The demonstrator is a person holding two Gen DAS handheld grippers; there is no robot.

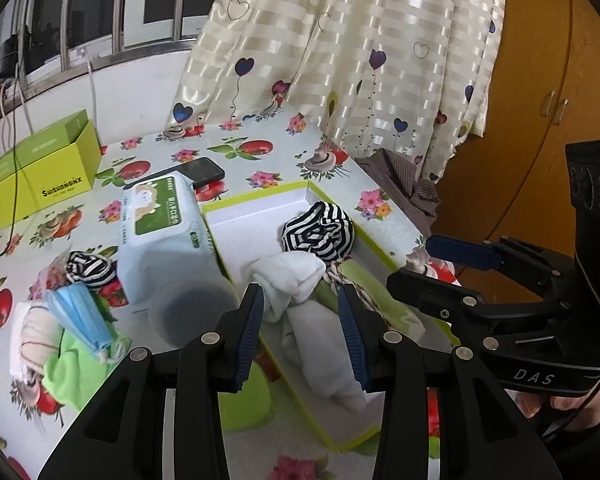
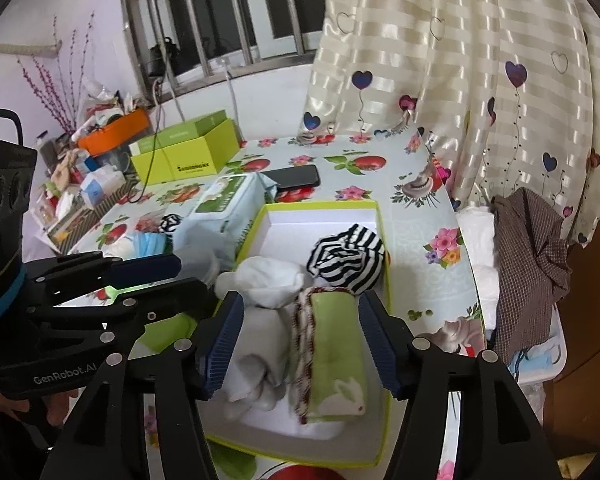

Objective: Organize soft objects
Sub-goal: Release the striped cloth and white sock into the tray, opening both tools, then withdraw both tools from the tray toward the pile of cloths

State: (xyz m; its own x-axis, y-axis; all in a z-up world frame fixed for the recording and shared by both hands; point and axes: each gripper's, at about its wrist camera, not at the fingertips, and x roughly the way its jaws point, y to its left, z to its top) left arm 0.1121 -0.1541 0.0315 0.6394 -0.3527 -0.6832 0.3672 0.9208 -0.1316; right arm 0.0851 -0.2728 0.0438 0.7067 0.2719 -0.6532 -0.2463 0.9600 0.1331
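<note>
Both claws sit over the near end of the shallow green-edged box (image 2: 320, 213), tilted down into it.

Right claw (image 2: 300, 344): the rolled green towel (image 2: 336, 354), the one with the white rabbit print, lies in the box directly between my two blue pads, lengthwise along the pointing line. Jaws spread wide. Neither pad touches the towel; a visible gap on each side. Nothing held. Just left of the towel, the white cloth bundle (image 2: 260, 320) lies beside my left pad (image 2: 220, 344); whether it brushes that pad I cannot tell. Ahead of the fingertips, further into the box, the black-and-white striped piece (image 2: 346, 258) rests against the far ends of both.

Left claw (image 1: 302, 334): same white cloth bundle (image 1: 300, 292) lies ahead of and between the fingertips. Jaws parted, moderately, narrower than the right. Pads pinch nothing.

Left of the left claw, outside the box on the flowered tablecloth (image 1: 260, 160): wet-wipes pack (image 1: 160, 216), a second striped piece (image 1: 88, 268), a blue face mask (image 1: 84, 316), light green cloth (image 1: 80, 372).
</note>
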